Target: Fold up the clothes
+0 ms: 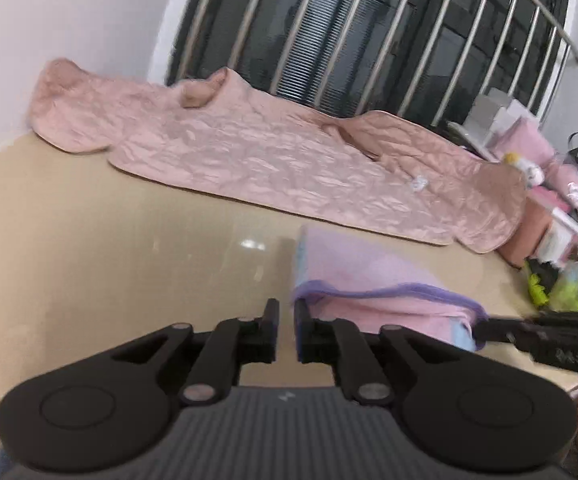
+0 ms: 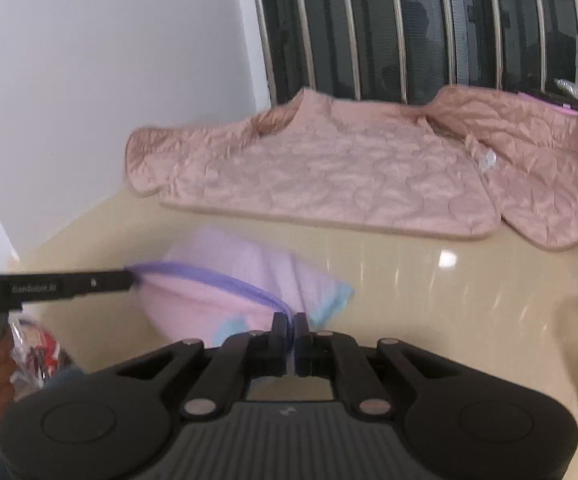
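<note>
1 pink quilted jacket (image 2: 329, 176); 1 folded pink-lilac towel (image 2: 225, 292); 2 grippers: left (image 1: 285, 330), right (image 2: 292, 340).

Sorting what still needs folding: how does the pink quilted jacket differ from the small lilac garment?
The pink quilted jacket lies spread flat at the back; the lilac garment sits bunched in front. The jacket is plain pink and larger; the garment has purple trim. Both rest on the beige table.

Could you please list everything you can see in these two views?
quilted jacket: one, pink, spread flat at the table's far side
small garment: one, pink and lilac with purple edging, near side of the table
table: one, glossy beige
window bars: several, metal, behind the jacket
left tongs: black, slightly open, at the garment's purple edge
right tongs: black, closed on the garment's edge
</note>
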### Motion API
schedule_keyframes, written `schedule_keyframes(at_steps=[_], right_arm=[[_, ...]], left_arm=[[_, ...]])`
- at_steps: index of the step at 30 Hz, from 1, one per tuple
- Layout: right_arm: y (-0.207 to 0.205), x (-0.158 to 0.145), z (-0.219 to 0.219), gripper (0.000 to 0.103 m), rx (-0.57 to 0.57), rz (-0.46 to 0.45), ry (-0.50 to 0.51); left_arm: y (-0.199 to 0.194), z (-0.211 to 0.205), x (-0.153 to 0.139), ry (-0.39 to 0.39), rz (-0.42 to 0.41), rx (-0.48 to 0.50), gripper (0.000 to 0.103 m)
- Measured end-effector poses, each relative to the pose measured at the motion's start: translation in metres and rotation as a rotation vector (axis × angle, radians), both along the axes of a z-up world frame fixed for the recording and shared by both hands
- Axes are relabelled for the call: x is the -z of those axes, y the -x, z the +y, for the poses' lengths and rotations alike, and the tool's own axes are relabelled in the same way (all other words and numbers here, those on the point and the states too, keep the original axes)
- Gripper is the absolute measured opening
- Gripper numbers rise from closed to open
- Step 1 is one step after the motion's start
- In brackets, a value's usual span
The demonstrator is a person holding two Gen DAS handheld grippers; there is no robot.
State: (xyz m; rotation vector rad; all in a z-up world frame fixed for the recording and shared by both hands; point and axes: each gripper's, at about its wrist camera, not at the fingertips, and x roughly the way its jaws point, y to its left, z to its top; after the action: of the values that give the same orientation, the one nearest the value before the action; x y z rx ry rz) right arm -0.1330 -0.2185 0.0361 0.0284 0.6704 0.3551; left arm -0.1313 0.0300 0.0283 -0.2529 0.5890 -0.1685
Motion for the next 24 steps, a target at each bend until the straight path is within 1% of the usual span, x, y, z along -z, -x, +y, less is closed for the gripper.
schedule_keyframes(at_steps=[1, 2, 3, 4, 5, 6, 7, 10, 11, 13, 14, 15, 16, 17, 18, 19, 20, 21, 22, 23, 24], right_arm=[[0.006, 0.000, -0.001, 0.010, -0.004, -0.002, 0.006], [0.012, 0.000, -0.002, 0.012, -0.007, -0.003, 0.013], [0.019, -0.001, -0.002, 0.018, -0.011, -0.005, 0.019], [0.025, -0.001, -0.003, 0.024, -0.014, -0.006, 0.026], [0.029, -0.003, -0.005, 0.026, -0.016, -0.013, 0.019], [0.032, -0.007, -0.007, 0.026, -0.014, -0.026, -0.001], [0.031, -0.009, -0.009, 0.028, -0.013, -0.032, -0.026], [0.026, -0.014, -0.011, 0.031, -0.010, -0.034, -0.113], [0.023, -0.014, -0.010, 0.031, -0.002, -0.031, -0.127], [0.018, -0.011, -0.002, 0.030, 0.023, -0.028, -0.125], [0.015, -0.008, 0.002, 0.030, 0.031, -0.024, -0.127], [0.012, -0.005, 0.007, 0.030, 0.037, -0.012, -0.119], [0.011, -0.001, 0.015, 0.030, 0.035, 0.000, -0.092], [0.011, 0.002, 0.022, 0.030, 0.029, 0.006, -0.057], [0.014, 0.004, 0.028, 0.030, 0.022, 0.000, -0.024], [0.018, 0.004, 0.032, 0.030, 0.015, -0.019, -0.010], [0.022, 0.004, 0.033, 0.031, 0.009, -0.041, -0.012], [0.025, 0.003, 0.032, 0.036, 0.014, -0.058, -0.027], [0.027, 0.003, 0.030, 0.046, 0.028, -0.071, -0.054], [0.027, 0.002, 0.028, 0.049, 0.042, -0.079, -0.072], [0.026, 0.002, 0.029, 0.050, 0.049, -0.082, -0.075]], left_arm=[[0.004, 0.002, 0.000, 0.014, -0.003, -0.001, 0.016], [0.009, 0.005, -0.001, 0.039, -0.002, 0.010, 0.021], [0.013, 0.006, -0.003, 0.060, -0.008, 0.025, 0.029], [0.016, 0.008, -0.004, 0.077, -0.017, 0.039, 0.034], [0.018, 0.007, -0.007, 0.072, -0.036, 0.047, 0.042], [0.017, 0.005, -0.010, 0.058, -0.049, 0.055, 0.047], [0.015, 0.002, -0.013, 0.044, -0.060, 0.064, 0.048], [0.000, -0.014, -0.015, -0.011, -0.046, 0.094, 0.052], [-0.004, -0.021, -0.013, -0.035, -0.048, 0.093, 0.052], [-0.013, -0.033, -0.010, -0.094, -0.045, 0.101, 0.052], [-0.017, -0.036, -0.007, -0.115, -0.036, 0.092, 0.047], [-0.021, -0.035, -0.004, -0.108, -0.020, 0.074, 0.031], [-0.024, -0.034, -0.001, -0.102, -0.003, 0.055, 0.024], [-0.028, -0.031, 0.002, -0.087, 0.014, 0.036, 0.020], [-0.029, -0.022, 0.005, -0.032, 0.034, 0.008, 0.014], [-0.028, -0.013, 0.007, 0.023, 0.039, -0.022, 0.012], [-0.027, -0.005, 0.007, 0.041, 0.038, -0.044, 0.012], [-0.025, 0.000, 0.008, 0.040, 0.034, -0.069, 0.014], [-0.025, 0.003, 0.008, 0.042, 0.034, -0.079, 0.016], [-0.026, 0.006, 0.008, 0.049, 0.036, -0.080, 0.021], [-0.026, 0.007, 0.008, 0.061, 0.038, -0.070, 0.031]])
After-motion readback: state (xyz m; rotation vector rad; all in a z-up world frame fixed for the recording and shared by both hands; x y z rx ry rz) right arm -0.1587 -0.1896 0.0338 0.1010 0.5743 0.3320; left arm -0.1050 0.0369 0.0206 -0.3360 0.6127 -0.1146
